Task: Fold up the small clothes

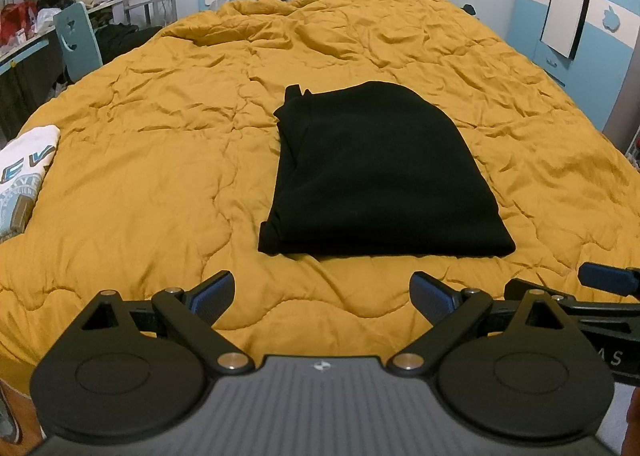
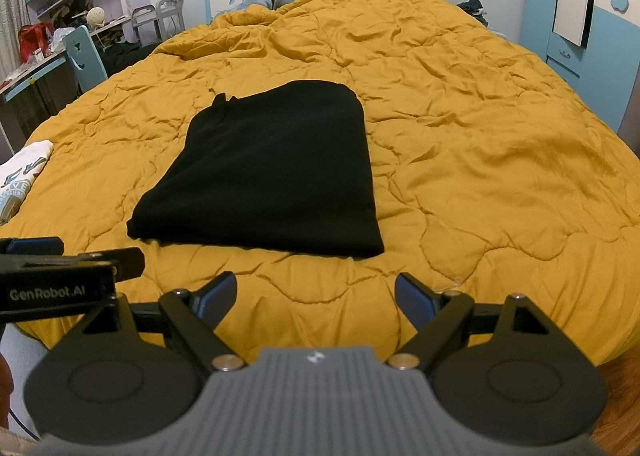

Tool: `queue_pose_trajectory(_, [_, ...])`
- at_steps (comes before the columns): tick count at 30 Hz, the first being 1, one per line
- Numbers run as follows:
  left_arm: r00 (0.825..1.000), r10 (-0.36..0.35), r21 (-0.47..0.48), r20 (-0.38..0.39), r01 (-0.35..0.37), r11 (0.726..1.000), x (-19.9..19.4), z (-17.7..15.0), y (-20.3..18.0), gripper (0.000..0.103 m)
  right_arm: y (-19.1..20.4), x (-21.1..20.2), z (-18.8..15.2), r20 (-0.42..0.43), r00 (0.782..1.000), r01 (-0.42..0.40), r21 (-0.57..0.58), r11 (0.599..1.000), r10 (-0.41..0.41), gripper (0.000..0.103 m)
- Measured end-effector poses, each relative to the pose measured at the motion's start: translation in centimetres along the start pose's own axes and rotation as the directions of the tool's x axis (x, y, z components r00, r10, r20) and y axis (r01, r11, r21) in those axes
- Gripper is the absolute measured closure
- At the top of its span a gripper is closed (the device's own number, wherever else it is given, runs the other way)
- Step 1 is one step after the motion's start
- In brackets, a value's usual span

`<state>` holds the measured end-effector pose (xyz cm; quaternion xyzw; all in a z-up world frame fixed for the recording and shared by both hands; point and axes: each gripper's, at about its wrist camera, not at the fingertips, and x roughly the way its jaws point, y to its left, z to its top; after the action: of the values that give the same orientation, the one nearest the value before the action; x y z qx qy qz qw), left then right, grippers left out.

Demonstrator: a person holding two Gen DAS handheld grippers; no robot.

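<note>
black grippers (image 1: 322, 294), blue finger pads (image 2: 216, 296)

Left gripper (image 1: 322, 292) and right gripper (image 2: 316, 294) sit low in frame, side by side, jaws spread wide, holding nothing.

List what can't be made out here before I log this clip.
- Black garment: its type and fold layers; uniform black hides detail in both views.
- White printed garment: cut off by the left edge; lettering partial.
- Right gripper in left wrist view: only a fingertip shows at the right edge.
</note>
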<state>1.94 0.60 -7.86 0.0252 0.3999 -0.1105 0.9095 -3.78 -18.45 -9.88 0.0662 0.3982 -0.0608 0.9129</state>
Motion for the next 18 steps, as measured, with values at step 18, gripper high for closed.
queue_pose_trajectory(18, [1.000, -0.012, -0.002, -0.004, 0.012, 1.000, -0.12, 0.15, 0.62, 0.000, -0.01, 0.04, -0.03, 0.000, 1.000, 0.000, 0.000, 1.000, 0.000, 0.021])
